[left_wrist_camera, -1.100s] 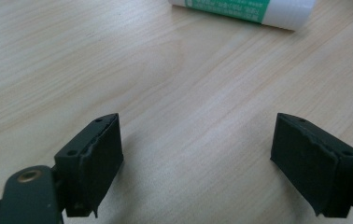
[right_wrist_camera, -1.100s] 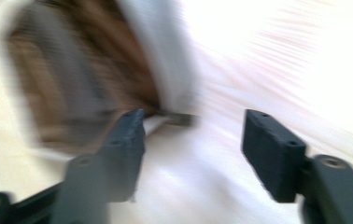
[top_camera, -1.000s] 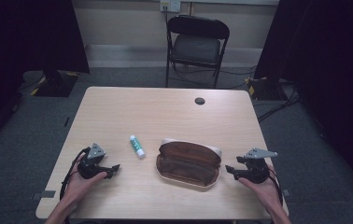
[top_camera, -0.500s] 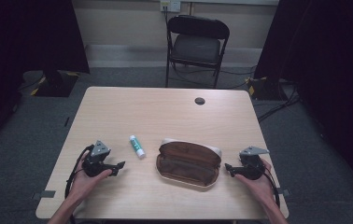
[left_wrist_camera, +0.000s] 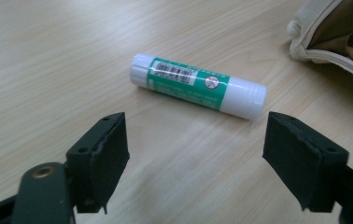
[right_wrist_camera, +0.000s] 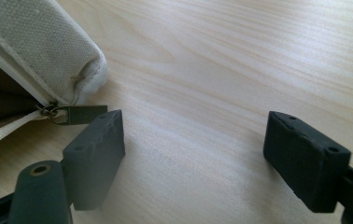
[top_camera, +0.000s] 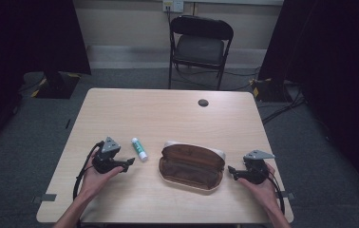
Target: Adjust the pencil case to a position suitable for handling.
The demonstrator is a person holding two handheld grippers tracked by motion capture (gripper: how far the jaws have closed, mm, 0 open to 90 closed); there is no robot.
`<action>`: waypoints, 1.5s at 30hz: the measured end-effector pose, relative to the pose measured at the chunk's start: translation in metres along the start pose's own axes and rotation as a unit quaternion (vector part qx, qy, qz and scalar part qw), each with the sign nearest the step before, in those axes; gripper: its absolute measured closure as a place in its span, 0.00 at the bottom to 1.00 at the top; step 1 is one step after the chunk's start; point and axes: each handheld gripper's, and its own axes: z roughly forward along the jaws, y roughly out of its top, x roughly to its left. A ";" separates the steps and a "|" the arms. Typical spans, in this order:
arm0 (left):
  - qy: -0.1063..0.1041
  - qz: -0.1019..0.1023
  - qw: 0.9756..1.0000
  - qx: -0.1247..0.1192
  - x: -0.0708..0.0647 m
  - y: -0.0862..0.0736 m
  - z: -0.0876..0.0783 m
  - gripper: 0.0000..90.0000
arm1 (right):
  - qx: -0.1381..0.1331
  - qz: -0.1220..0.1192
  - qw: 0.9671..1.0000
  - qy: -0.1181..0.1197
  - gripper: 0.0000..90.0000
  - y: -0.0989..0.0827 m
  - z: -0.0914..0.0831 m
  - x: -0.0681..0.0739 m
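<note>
Two grippers' jaws gaping, empty, left gripper (left_wrist_camera: 195, 156) closing near glue stick (left_wrist_camera: 197, 85), pouch (right_wrist_camera: 30, 56) cropped.

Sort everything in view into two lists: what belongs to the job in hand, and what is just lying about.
In the job:
- glue stick, lying on the table ahead of the open left gripper
- pouch, unzipped and open, its zip pull by the open right gripper

Lying about:
- small dark disc on the table's far side
- folding chair behind the table
</note>
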 end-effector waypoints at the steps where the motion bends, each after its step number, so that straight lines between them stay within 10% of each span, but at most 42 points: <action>1: 0.000 0.000 1.000 0.000 0.000 0.000 0.000 0.24 | 0.000 0.000 1.000 0.000 0.22 0.000 0.000 0.000; 17: 0.012 -0.012 1.000 0.005 -0.013 0.027 0.039 0.22 | 0.001 0.000 1.000 0.000 0.22 0.000 0.000 0.000; 20: 0.014 -0.058 0.998 -0.003 -0.010 0.024 0.047 0.23 | 0.001 0.000 1.000 0.000 0.22 0.000 0.000 0.000; 45: 0.021 0.018 0.999 0.035 -0.006 0.019 0.048 0.71 | 0.000 -0.001 1.000 0.001 0.22 0.000 0.000 0.000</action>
